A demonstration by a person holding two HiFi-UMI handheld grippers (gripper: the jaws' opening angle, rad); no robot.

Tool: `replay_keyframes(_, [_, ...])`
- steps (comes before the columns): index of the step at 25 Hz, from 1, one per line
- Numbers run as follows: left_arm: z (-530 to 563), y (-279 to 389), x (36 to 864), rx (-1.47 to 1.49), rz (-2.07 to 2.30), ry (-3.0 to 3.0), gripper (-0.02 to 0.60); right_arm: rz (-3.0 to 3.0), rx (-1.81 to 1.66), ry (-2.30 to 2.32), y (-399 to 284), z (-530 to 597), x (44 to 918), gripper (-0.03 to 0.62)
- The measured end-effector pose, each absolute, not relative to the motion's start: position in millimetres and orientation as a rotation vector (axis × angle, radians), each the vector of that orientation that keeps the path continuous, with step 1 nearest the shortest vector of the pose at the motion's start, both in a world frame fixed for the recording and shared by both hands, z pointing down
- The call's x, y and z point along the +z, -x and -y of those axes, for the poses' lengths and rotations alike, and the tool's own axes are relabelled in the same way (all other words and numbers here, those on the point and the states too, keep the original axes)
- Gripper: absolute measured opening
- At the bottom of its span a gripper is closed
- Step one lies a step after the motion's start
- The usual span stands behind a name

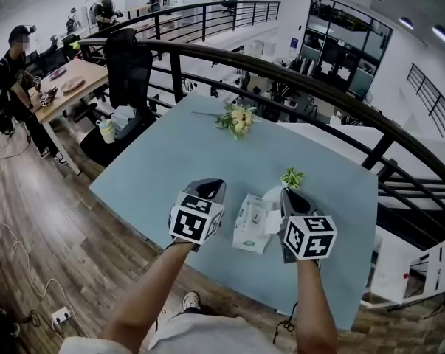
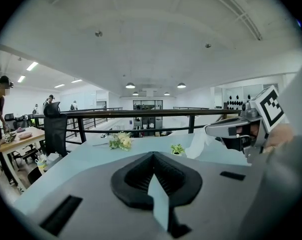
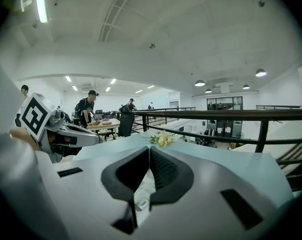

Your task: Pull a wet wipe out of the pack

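A white wet wipe pack (image 1: pixel 252 223) lies on the pale blue table (image 1: pixel 170 161), between my two grippers. My right gripper (image 1: pixel 289 192) is just right of the pack and above it, shut on a white wet wipe (image 1: pixel 274 195). In the left gripper view the wipe (image 2: pixel 198 146) hangs from the tip of the right gripper (image 2: pixel 211 131). In the right gripper view the closed right gripper (image 3: pixel 149 148) shows a bit of the pack (image 3: pixel 140 199) through the gap below its tips. My left gripper (image 1: pixel 213 186) hovers left of the pack; in its own view the left gripper (image 2: pixel 152 154) is shut with nothing in it.
A bunch of pale flowers (image 1: pixel 237 118) lies at the table's far side, and a small green plant (image 1: pixel 292 177) stands just beyond the right gripper. A dark railing (image 1: pixel 281 72) curves behind the table. An office chair (image 1: pixel 126 65) stands at the table's far left corner.
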State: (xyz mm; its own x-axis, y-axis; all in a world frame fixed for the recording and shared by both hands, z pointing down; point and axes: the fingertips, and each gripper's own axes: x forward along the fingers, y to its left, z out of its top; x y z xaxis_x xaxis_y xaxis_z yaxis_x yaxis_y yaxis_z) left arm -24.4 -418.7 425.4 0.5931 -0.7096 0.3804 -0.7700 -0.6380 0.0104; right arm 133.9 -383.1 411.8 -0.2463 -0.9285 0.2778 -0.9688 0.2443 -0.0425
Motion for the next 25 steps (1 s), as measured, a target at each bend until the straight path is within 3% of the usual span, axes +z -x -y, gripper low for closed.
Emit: replay_keyframes(25, [418, 25, 418, 0.479, 1.234, -2.660, -0.008, 2.321, 0.219, -1.875, -138, 375, 386, 0.009])
